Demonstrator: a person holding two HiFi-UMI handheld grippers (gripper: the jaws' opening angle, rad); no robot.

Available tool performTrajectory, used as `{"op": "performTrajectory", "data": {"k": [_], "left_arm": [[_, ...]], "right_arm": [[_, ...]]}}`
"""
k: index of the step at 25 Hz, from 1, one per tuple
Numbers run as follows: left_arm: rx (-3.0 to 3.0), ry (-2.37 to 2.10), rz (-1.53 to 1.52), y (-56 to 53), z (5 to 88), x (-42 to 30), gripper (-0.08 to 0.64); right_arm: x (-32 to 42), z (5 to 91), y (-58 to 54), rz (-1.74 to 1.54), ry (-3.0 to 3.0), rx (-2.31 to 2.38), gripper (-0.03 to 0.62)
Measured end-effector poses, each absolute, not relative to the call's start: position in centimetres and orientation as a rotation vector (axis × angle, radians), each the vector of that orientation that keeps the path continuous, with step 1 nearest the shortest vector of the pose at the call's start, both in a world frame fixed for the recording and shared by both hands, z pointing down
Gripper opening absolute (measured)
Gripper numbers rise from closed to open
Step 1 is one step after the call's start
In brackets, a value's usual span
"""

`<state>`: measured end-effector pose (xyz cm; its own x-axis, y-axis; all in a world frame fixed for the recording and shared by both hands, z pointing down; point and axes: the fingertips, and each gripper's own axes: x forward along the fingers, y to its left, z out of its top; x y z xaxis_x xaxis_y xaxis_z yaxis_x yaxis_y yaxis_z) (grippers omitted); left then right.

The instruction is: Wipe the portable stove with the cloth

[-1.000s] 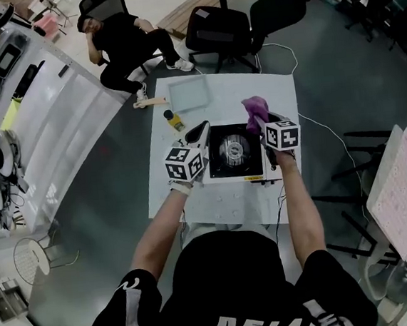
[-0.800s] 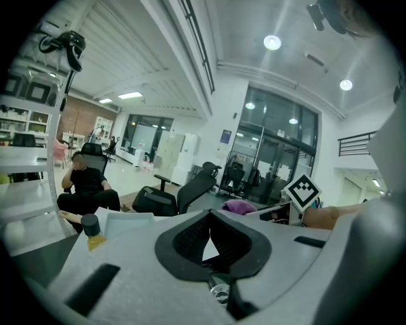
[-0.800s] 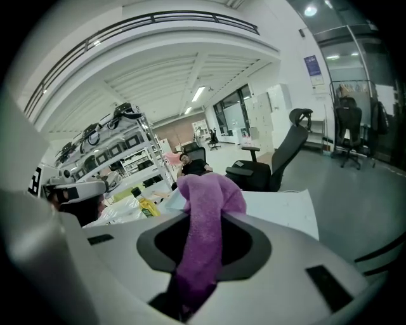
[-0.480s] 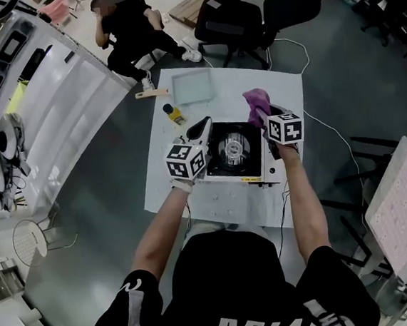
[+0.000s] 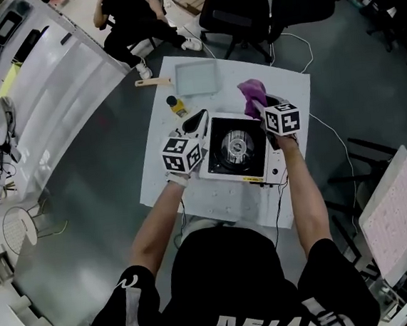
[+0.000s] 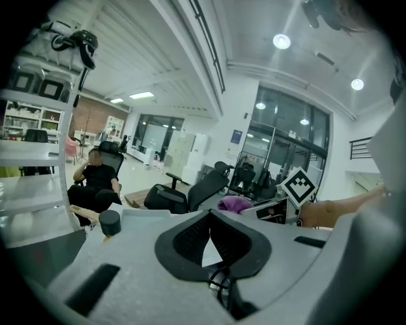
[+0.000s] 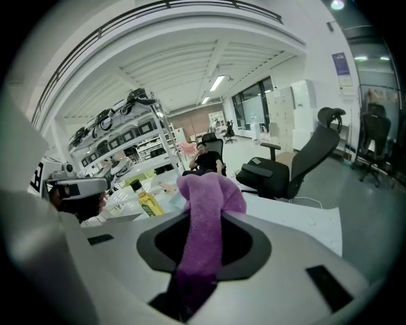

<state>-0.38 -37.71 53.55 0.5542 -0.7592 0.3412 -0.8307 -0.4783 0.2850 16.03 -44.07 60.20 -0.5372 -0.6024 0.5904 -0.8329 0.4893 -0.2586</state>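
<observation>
Portable stove (image 5: 236,147) sits mid-table (image 5: 214,200). We take the stove as dial centre, with 12 pointing away from us.
- Bottle (image 5: 177,107) at 10.
- Tray (image 5: 195,78) at 11, behind the bottle.
- Cloth (image 5: 254,95) at 1, in the right gripper (image 5: 261,110).
- Left gripper (image 5: 198,123) at 9, just beside the stove's left edge.
- Chairs (image 5: 235,12) at 12, off the table.
- Seated person (image 5: 131,8) at 11, farther back.

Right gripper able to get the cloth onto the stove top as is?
Likely yes: right gripper grips the purple cloth by the portable stove's far right corner; nothing covers its top, and the left gripper sits off its left edge.
</observation>
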Motion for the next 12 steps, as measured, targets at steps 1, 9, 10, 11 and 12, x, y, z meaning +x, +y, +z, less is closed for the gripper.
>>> {"op": "performTrajectory", "data": {"k": [1,9,10,11,12], "left_arm": [[2.37,-1.292,0.231,-37.9,53.9,-0.8,0.006],[2.306,-1.307,0.219,-39.2,56.8,-4.3,0.006],[2.298,-1.312,0.214,-39.5,57.2,-4.7,0.006],[2.29,-1.316,0.209,-39.8,57.5,-5.1,0.006],[2.283,-1.32,0.206,-40.1,57.9,-5.5,0.006]], "right_arm": [[15.5,60.5,-44.4,0.732,-2.314,1.178,0.101],[7.8,63.2,-46.3,0.669,-2.342,0.968,0.101],[6.7,63.6,-46.5,0.658,-2.346,0.935,0.101],[5.5,64.0,-46.8,0.647,-2.349,0.905,0.101],[4.3,64.5,-47.0,0.635,-2.35,0.877,0.101]]}}
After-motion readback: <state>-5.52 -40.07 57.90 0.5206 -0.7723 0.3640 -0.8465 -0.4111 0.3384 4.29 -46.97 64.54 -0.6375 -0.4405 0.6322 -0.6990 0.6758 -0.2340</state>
